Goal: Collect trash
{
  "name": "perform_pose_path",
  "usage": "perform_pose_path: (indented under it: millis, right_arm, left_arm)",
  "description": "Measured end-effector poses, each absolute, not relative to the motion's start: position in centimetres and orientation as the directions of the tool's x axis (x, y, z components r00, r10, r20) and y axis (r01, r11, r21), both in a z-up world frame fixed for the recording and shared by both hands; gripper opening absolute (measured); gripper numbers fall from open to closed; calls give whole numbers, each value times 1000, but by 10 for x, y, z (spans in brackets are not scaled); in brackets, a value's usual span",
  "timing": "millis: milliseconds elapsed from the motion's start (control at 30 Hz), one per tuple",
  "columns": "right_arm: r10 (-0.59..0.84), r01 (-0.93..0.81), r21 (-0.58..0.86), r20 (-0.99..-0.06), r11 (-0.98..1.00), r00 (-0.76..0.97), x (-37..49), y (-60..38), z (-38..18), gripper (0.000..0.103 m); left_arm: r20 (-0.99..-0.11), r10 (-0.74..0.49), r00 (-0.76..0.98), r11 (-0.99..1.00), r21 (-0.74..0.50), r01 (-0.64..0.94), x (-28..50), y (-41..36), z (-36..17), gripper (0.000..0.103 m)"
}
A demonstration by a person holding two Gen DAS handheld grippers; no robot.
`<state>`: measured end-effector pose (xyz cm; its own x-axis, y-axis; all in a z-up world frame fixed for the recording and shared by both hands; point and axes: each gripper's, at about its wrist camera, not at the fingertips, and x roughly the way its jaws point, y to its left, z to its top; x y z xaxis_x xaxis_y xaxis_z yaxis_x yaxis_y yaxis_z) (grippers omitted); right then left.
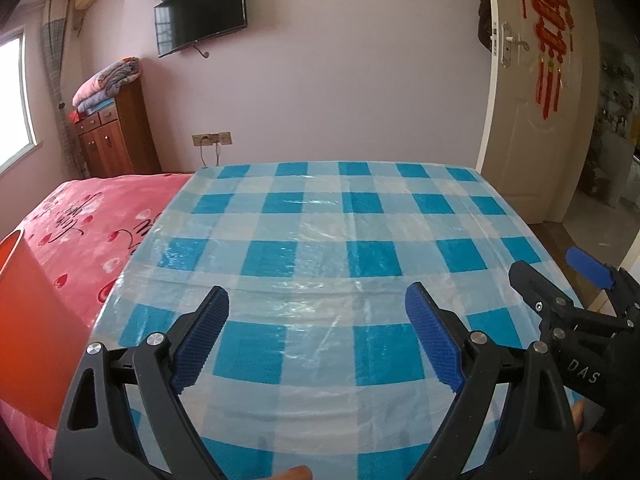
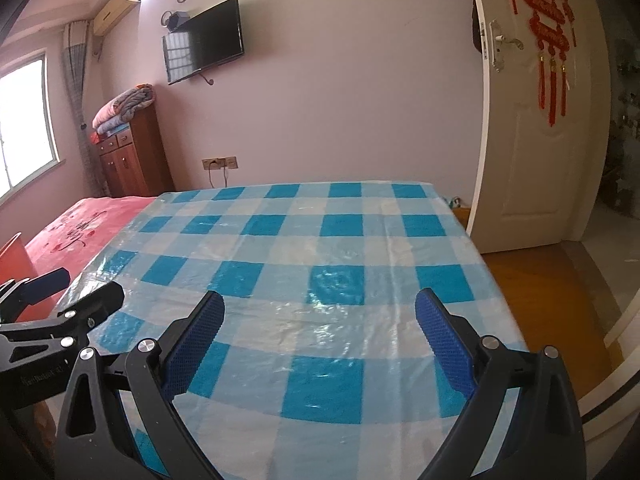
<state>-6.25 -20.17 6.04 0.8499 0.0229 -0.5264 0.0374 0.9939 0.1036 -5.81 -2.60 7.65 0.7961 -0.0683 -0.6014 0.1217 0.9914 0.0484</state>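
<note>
One table [image 1: 320, 248], one bed [image 1: 80, 220], one TV [image 1: 200, 12] (wall-mounted) — one cabinet [image 1: 116, 132], one door [image 1: 532, 120].

— What is seen of the left gripper [image 1: 316, 312]?

— Two black plastic arms with triangular cut-outs are shown, each tipped with a blue pad [image 1: 200, 336] of dimpled texture. Round silver screws [image 1: 95, 348] are set at the pivots. A strip of bare skin, a fingertip [image 1: 294, 472], is glimpsed just below the black arms.

— And the right gripper [image 2: 320, 320]?

— The same build is shown: black arms, blue textured pads [image 2: 444, 344], silver pivot screws [image 2: 490, 342]. Seen from beside the left gripper, its black body is marked with white letters, "DAS" [image 1: 583, 372], and small screws are seen along its finger.
</note>
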Motion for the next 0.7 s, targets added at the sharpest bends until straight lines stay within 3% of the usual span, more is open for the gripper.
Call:
perform_pose_path:
  millis: [700]
  right_arm:
    - [-8,60,82,-523,995,852,-63,-221,57,95]
  left_arm:
    - [-628,-72,775,986,70,148,-53,-51,64,90]
